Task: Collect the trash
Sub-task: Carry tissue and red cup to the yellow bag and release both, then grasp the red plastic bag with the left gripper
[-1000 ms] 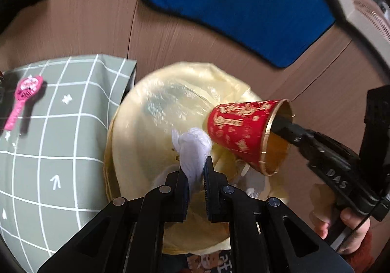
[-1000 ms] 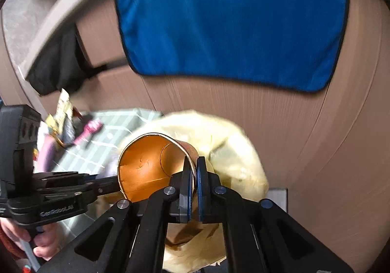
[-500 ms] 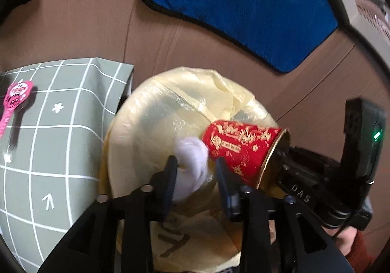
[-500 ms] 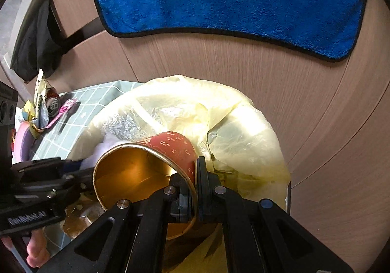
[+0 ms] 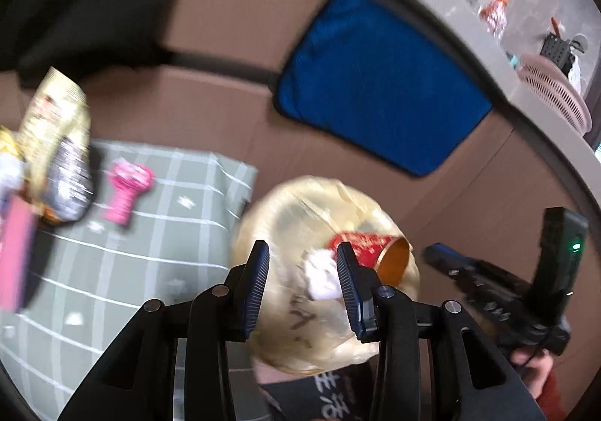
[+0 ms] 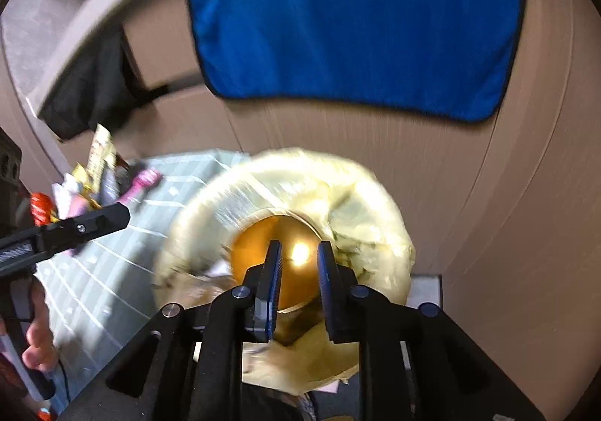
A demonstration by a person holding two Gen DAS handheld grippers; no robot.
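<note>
Up close, 2 grippers, both w/ jaws apart and nothing pinched. Left gripper [image 5: 302, 272] had just been opening; 1 white tissue wad [image 5: 321, 276] lay below the gap, not pressed by either pad, resting in the yellow trash bag [image 5: 285, 218]. Right gripper [image 6: 298, 276] had just been opening too; 1 red cup [image 5: 362, 244] w/ gold inside lay on its side in the same bag, mouth facing the right cam, free of the pads. 1 bag total, lining a bin. Next to it, 1 grey-green grid cloth [image 5: 157, 233] w/ 1 pink item [image 5: 126, 191] on it, plus a pile of wrappers [image 5: 60, 165], blurred, count unclear. Further back, 1 blue towel [image 6: 353, 22] hung on the brown panel. 1 pink basket [image 5: 552, 90] sat on the far counter.
</note>
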